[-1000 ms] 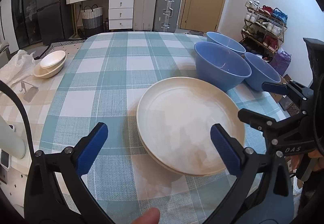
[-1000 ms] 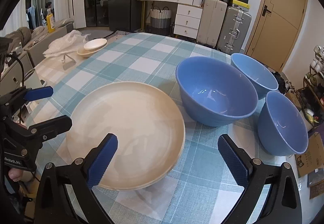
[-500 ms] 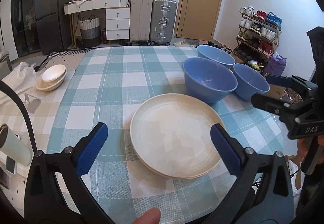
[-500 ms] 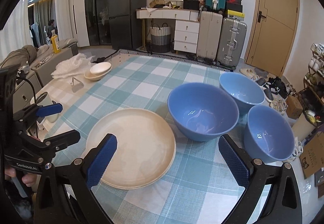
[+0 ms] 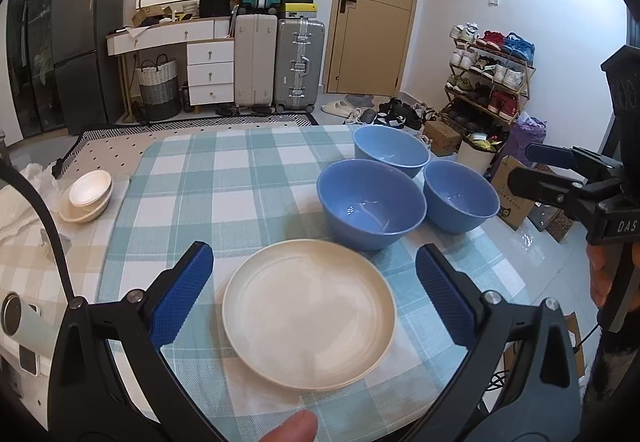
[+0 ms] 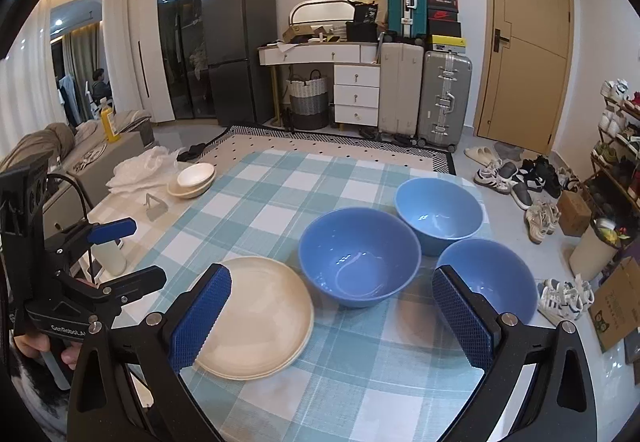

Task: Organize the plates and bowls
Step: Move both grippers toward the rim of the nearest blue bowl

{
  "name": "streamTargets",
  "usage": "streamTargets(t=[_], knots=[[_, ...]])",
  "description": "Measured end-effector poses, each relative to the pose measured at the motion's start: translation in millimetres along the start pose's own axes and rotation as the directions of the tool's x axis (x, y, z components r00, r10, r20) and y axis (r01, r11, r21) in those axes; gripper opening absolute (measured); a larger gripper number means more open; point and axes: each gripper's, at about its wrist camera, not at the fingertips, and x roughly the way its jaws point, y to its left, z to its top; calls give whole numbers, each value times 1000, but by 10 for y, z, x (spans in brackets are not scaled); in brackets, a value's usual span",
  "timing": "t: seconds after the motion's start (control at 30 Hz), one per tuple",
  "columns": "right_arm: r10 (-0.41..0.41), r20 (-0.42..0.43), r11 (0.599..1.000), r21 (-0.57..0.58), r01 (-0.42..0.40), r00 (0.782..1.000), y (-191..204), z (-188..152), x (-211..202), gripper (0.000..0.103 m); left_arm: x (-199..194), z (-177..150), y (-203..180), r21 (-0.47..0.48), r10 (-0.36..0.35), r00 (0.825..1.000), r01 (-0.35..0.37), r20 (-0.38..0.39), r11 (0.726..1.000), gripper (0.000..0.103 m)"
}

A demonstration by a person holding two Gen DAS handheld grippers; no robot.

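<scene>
The left claw is open wide and holds nothing. It hangs in the air above the near edge of the table, and the cream plates show between its 2 blue pads. The right claw is open wide too, with nothing in it, and it is up in the air on the right side. The cream plates look like 2 plates, one on top of the other, lying flat on the checked cloth. Just past them sit 3 blue bowls, all right side up and close together. The biggest bowl is nearest the plates, with a smaller bowl beside it on the right and another bowl behind. Far off on the left side of the table sit small white bowls, one inside the other.
</scene>
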Motion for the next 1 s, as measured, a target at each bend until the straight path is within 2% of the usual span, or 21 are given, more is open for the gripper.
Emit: streamTargets(t=[0.2,0.47,1.0], knots=[[-29,1,999,18,29,1000,-253,117,-93,102,80,237,-233,23,-19,1000,19,3,1000,101],[-47,-6,997,54,47,999,-576,249,-39,102,391,523,-394,13,-47,999,47,-23,999,101],[-82,-80,988,122,92,993,-1304,533,592,102,1381,1060,-455,2,-40,992,40,-117,999,101]])
